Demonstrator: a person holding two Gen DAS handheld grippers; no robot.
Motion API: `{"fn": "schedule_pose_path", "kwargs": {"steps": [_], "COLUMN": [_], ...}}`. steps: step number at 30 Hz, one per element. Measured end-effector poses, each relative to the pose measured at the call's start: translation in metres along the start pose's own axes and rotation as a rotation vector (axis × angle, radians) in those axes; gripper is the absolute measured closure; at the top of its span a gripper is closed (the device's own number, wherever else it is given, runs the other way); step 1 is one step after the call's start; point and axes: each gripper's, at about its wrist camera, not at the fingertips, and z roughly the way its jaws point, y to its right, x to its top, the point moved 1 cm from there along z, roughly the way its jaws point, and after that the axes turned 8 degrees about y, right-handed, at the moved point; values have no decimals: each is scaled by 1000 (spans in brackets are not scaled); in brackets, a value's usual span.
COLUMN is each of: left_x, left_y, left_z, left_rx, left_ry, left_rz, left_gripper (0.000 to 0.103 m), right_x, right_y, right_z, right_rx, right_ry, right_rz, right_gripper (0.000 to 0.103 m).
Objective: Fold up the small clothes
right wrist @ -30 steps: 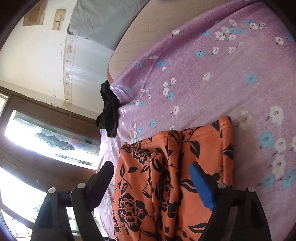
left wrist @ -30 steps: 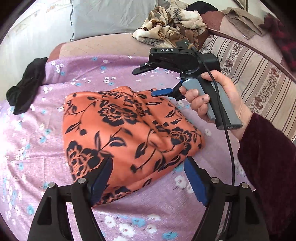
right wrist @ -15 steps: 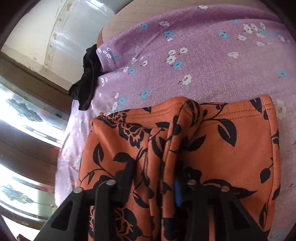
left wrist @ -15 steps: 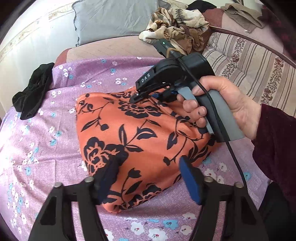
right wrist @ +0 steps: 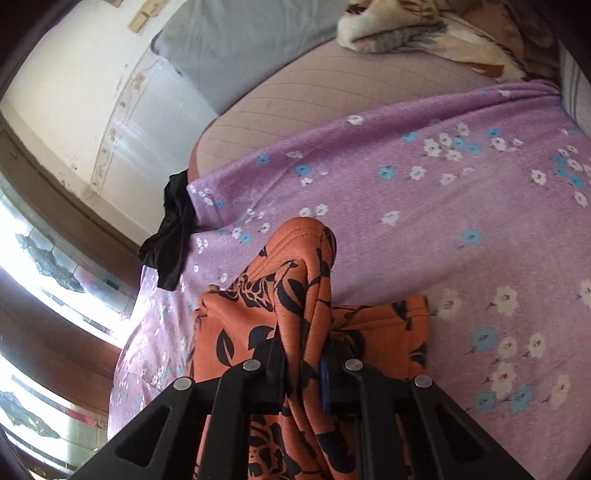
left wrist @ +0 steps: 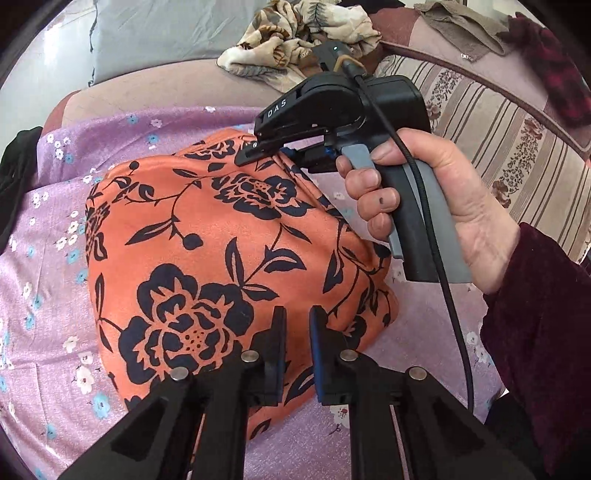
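Observation:
An orange garment with black flowers (left wrist: 221,258) lies on the purple flowered sheet (left wrist: 44,258). My left gripper (left wrist: 297,328) is shut on its near edge. My right gripper (left wrist: 258,151), held by a hand, is shut on the far edge and lifts it. In the right wrist view the right gripper (right wrist: 304,350) pinches a raised fold of the orange garment (right wrist: 295,280), which bunches up between the jaws.
A black garment (right wrist: 173,232) lies at the sheet's left edge, also in the left wrist view (left wrist: 14,173). A grey pillow (left wrist: 166,33) and a heap of patterned cloth (left wrist: 295,40) lie at the back. A striped cover (left wrist: 498,122) is on the right.
Both grippers went from open to shut on the orange garment. The right one moved down onto the far edge and lifted it; the left one moved in on the near edge.

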Motion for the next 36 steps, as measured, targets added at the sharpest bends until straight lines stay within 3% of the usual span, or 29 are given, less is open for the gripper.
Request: {"fn": "schedule_pose_path", "kwargs": {"steps": [4, 7, 9, 11, 14, 16, 17, 18, 20, 24, 29, 34, 36], "left_x": [-10, -11, -12, -16, -21, -24, -27, -31, -34, -37, -44, -41, -39], "left_y": [-9, -19, -28, -42, -63, -77, -85, -92, -94, -90, -104, -105, -108], "left_z": [7, -15, -35, -52, -66, -59, -54, -50, -43, -44, -39, -42, -42], "left_rx": [-6, 3, 24, 57, 85, 92, 91, 92, 83, 111, 80, 76, 65], "left_ry": [-63, -42, -8, 45, 93, 90, 84, 73, 26, -5, -66, -64, -66], "left_rz": [-47, -55, -58, -77, -139, -180, -203, -228, -255, -189, -249, -250, -267], "left_gripper": [91, 88, 66, 47, 44, 44, 44, 44, 44, 44, 42, 42, 42], "right_x": [-23, -18, -12, -9, -15, -24, -30, -37, -58, -119, -159, -143, -132], "right_y": [44, 45, 41, 36, 20, 0, -10, -17, -21, -2, -1, -11, -23], "right_z": [37, 29, 11, -16, -53, -71, -78, -82, -80, -66, -81, -86, -94], "right_rx": [-64, -38, -59, -92, -54, -72, -90, -96, -130, -282, -324, -368, -376], "right_ry": [-142, -136, -98, -29, 9, 31, 49, 44, 2, -154, -179, -191, -152], "right_rz": [127, 187, 188, 176, 120, 10, -42, -77, -102, -137, -141, -110, -127], "right_gripper": [84, 75, 52, 38, 40, 59, 76, 78, 78, 78, 77, 77, 77]}}
